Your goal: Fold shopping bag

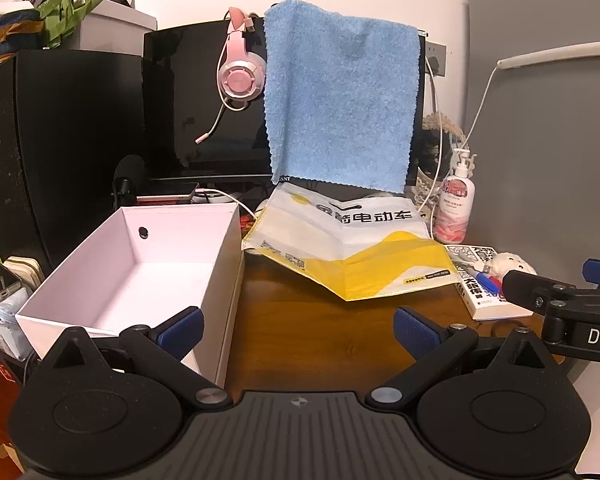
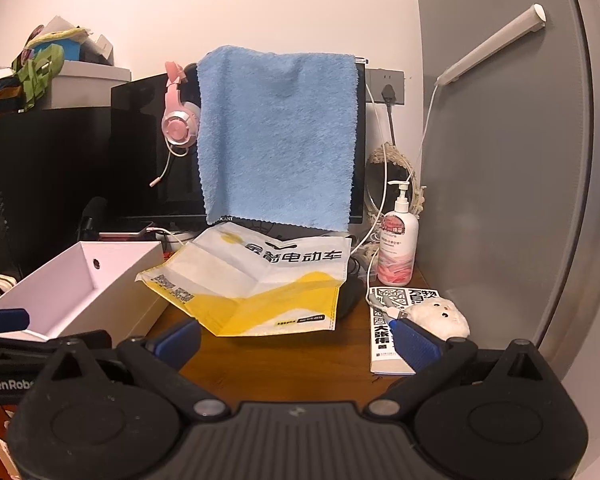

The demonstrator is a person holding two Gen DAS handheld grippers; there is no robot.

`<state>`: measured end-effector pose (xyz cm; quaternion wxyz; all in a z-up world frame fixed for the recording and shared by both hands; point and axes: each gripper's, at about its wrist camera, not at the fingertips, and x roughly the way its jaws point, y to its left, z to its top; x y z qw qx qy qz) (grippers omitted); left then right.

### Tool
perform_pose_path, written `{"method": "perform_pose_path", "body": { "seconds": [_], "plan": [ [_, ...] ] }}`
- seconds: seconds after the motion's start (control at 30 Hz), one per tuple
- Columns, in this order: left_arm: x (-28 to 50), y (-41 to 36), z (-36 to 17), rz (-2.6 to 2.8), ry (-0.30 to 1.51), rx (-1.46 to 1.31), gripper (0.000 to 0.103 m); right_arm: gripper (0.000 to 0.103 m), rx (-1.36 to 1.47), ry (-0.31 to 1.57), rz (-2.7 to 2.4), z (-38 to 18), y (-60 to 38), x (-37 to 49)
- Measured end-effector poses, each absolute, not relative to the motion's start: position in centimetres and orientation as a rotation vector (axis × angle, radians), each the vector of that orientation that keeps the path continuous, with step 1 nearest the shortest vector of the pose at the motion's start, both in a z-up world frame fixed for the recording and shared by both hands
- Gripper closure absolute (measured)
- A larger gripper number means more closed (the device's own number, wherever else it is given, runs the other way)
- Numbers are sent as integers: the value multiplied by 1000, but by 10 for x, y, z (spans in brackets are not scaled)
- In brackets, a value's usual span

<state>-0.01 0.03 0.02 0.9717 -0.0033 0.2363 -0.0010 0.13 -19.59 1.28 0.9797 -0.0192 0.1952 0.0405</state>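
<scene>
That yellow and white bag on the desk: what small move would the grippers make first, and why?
Probably both move forward to the shopping bag. The left gripper and right gripper are open, empty and short of it, and the bag lies creased and partly raised on the desk, not yet folded.

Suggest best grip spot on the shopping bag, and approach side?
Likely the shopping bag near yellow bottom edge: it lifts off the table and faces both open grippers, so fingers can slide around it from the front. The white box crowds its left side.
</scene>
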Motion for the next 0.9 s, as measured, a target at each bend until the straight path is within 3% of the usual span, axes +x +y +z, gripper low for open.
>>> {"method": "perform_pose_path", "body": {
  "seconds": [0.9],
  "plan": [
    [-2, 6, 2, -8, 472, 0, 1, 0, -56, 389, 82, 13, -195, 1]
  ]
}}
